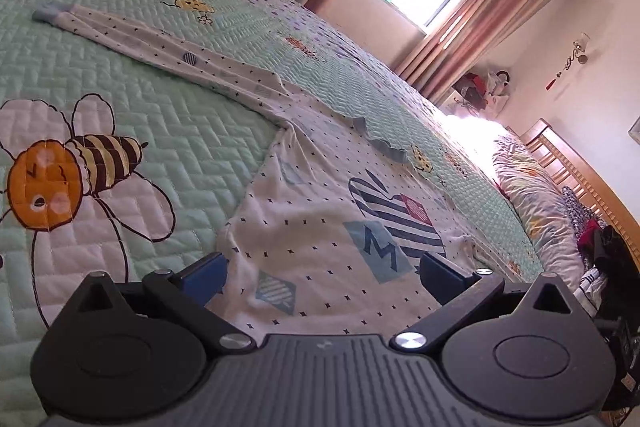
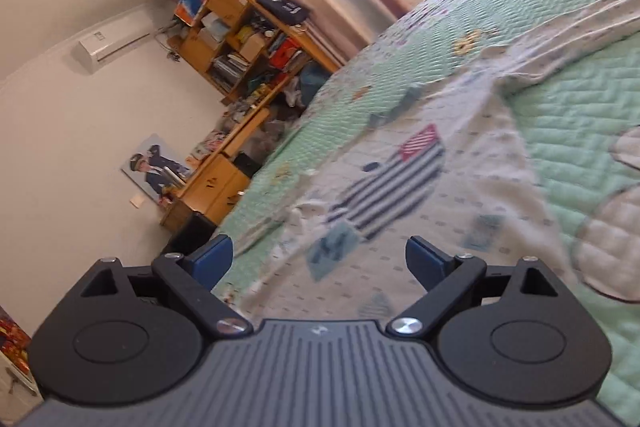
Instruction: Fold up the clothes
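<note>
A bed under a mint-green quilted bedspread (image 1: 180, 131) with bee pictures carries 1 white long-sleeved shirt (image 1: 320, 227) with a navy-striped print, spread flat, and a crumpled floral pillow (image 1: 536, 187) at its head.

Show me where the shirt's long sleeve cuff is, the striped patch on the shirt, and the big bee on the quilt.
sleeve cuff (image 1: 52, 11), left wrist view, on the blue band at the sleeve's end.
striped patch (image 1: 396, 217), left wrist view, on its navy stripes.
bee (image 1: 76, 171), left wrist view, on its striped body.

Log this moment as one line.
stage: before first fold | shirt: flat on bed | left hand-held gripper: open, empty | right hand-held gripper: open, empty
</note>
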